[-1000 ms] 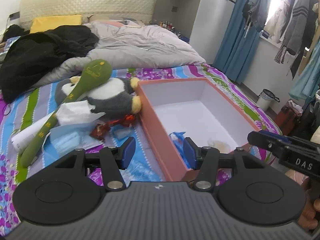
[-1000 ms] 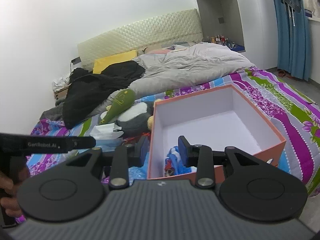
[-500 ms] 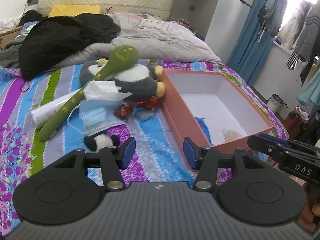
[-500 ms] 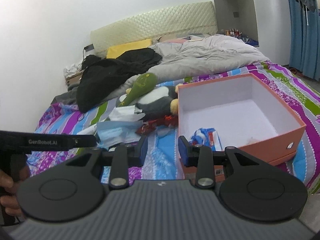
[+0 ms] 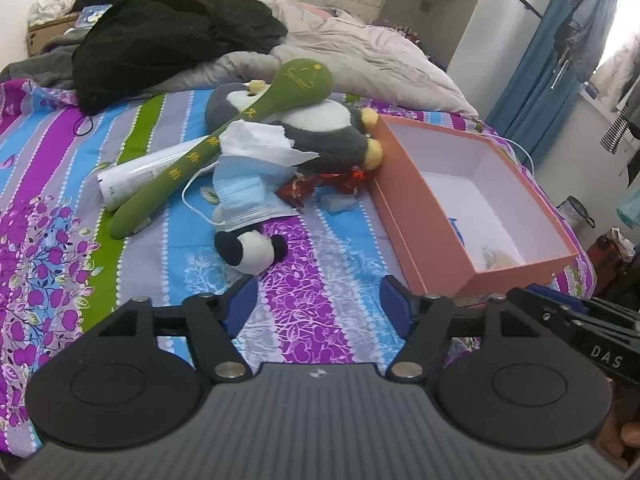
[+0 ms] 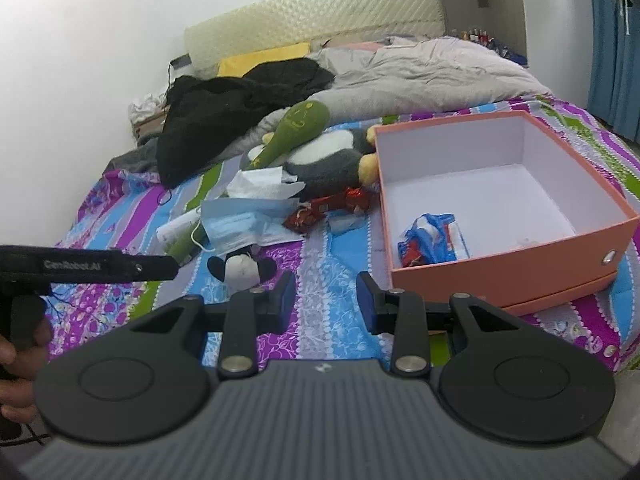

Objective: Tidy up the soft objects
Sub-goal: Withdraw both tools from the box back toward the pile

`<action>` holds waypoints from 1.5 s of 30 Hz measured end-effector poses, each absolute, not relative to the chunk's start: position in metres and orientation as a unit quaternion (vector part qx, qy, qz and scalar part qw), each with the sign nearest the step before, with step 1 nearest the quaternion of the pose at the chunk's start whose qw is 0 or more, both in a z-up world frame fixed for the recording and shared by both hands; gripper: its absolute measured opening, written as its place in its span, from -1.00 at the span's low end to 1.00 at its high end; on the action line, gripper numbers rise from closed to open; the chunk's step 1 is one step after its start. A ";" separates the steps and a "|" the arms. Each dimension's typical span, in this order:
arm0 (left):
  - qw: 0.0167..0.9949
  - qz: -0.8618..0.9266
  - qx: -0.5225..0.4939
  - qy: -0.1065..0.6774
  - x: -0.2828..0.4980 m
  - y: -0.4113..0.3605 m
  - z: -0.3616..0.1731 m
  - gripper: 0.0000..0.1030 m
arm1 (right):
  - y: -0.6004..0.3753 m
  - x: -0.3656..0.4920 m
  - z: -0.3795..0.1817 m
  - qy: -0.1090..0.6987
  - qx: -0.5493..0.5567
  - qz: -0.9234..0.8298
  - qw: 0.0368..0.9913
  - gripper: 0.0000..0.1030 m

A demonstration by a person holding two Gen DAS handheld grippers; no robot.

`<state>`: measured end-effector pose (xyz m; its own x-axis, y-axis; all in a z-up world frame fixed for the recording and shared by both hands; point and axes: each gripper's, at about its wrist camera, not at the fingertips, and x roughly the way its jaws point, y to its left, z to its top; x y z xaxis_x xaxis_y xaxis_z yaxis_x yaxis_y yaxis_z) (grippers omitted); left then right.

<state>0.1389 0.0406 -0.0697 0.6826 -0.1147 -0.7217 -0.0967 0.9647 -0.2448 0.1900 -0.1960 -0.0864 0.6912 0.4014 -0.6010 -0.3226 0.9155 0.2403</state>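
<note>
A small panda plush (image 5: 250,250) (image 6: 240,268) lies on the striped bedspread just beyond my left gripper (image 5: 318,304). Its jaws are opening and nothing is between them. My right gripper (image 6: 326,296) is open with a narrower gap, empty, hovering between the panda and the orange box (image 6: 500,272) (image 5: 404,216). Behind the panda sit a blue face mask (image 5: 244,196) (image 6: 236,228), a white tissue (image 5: 260,142), a green plush club (image 5: 224,136) (image 6: 296,128) and a grey penguin plush (image 5: 320,132) (image 6: 324,160). A blue packet (image 6: 430,240) lies in the box.
Red wrappers (image 5: 320,184) lie by the box's left wall. A white tube (image 5: 136,178) is under the green plush. A black garment (image 5: 172,36) and a grey duvet (image 5: 352,52) cover the far bed. The bed's edge runs right of the box.
Both grippers have drifted left and lower, away from the box's near wall and over the bedspread. The panda plush has come into view. The left jaws now stand wider.
</note>
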 end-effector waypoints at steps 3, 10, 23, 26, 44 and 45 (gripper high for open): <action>0.907 0.005 -0.124 0.402 0.145 0.046 -0.069 0.69 | -0.187 0.196 -0.089 0.343 0.053 0.204 0.915 -0.28; 0.904 0.024 -0.102 0.415 0.165 0.055 -0.061 0.88 | -0.169 0.222 -0.097 0.355 0.036 0.226 0.907 -0.28; 0.873 0.070 -0.148 0.459 0.214 0.091 -0.057 0.94 | -0.127 0.291 -0.131 0.383 0.017 0.247 0.890 -0.28; 0.857 0.075 -0.172 0.479 0.225 0.095 -0.064 0.94 | -0.120 0.301 -0.136 0.388 0.020 0.246 0.888 -0.29; 0.825 0.087 -0.225 0.510 0.246 0.109 -0.094 0.95 | -0.094 0.318 -0.168 0.421 -0.001 0.238 0.875 -0.29; 0.823 0.088 -0.229 0.513 0.248 0.111 -0.096 0.95 | -0.093 0.320 -0.170 0.423 0.000 0.237 0.875 -0.29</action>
<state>0.2479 0.1111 -0.0960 0.4582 -0.0905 -0.8842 -0.3787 0.8801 -0.2864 0.3202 -0.0929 -0.1698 0.5297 0.4149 -0.7398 -0.4146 0.8876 0.2009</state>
